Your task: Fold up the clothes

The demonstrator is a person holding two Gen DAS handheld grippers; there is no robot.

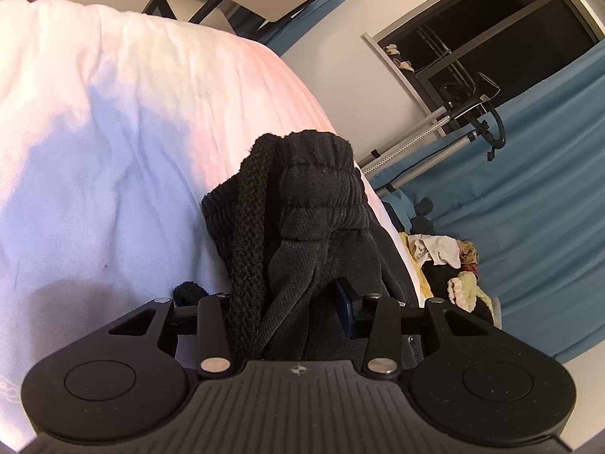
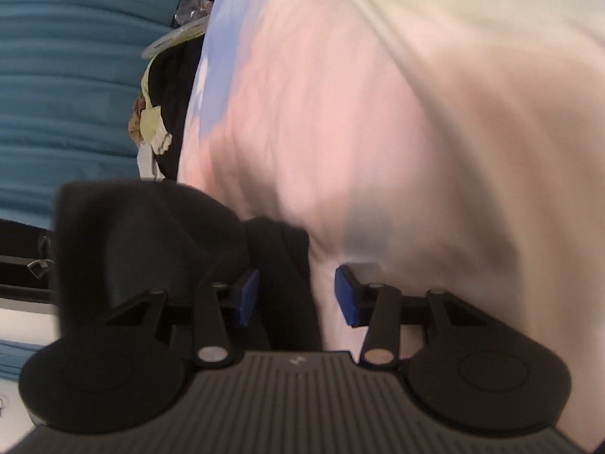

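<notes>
The black garment [image 1: 317,227], seemingly trousers with an elastic waistband and a knitted drawcord [image 1: 247,249], hangs bunched over the white bedsheet [image 1: 113,132]. The left gripper [image 1: 291,310] is clamped on the gathered cloth just below the waistband. The right gripper [image 2: 297,295] has dark fabric lying between its blue pads [image 2: 247,295], with a visible gap to the right-hand pad, so it is not yet pinching. To do this well, I would seat that edge fully before closing, then pull the waistband taut between both hands. No readable writing or brand shows.
</notes>
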